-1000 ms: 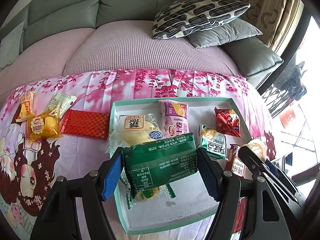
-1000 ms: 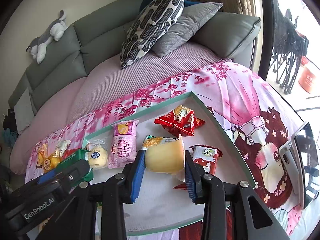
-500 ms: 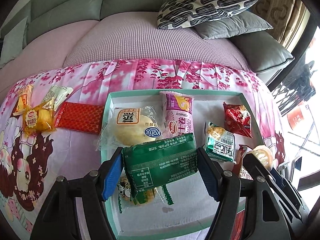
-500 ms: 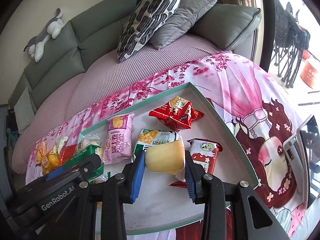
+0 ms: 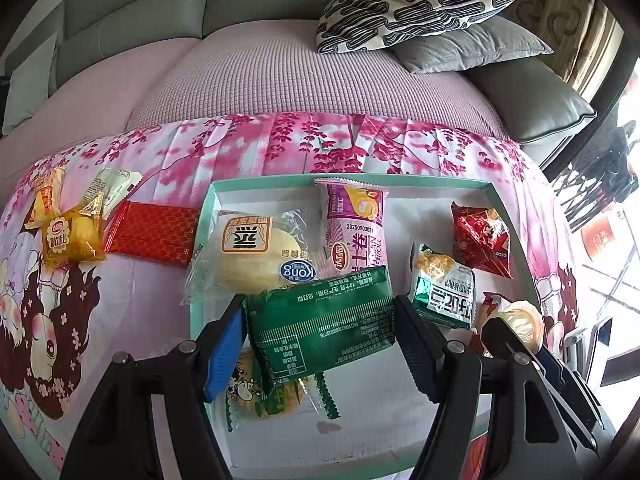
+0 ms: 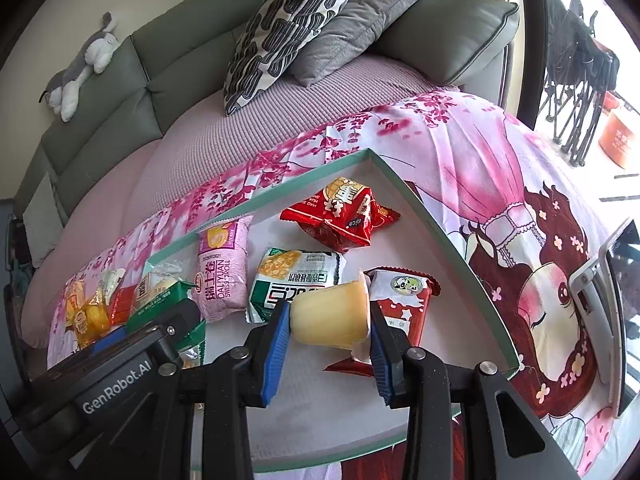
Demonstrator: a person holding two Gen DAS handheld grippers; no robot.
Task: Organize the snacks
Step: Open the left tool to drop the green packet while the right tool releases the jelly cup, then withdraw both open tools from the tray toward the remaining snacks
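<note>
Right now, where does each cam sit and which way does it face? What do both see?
Left wrist: on the left gripper, looking forward and down over the tray toward the sofa; its own fingers clamp a green packet.
Right wrist: on the right gripper, aimed across the tray's right corner toward the cushions; its fingers clamp a yellow jelly cup.
Shared: tray, pink roll, red bag, each other's gripper.
</note>
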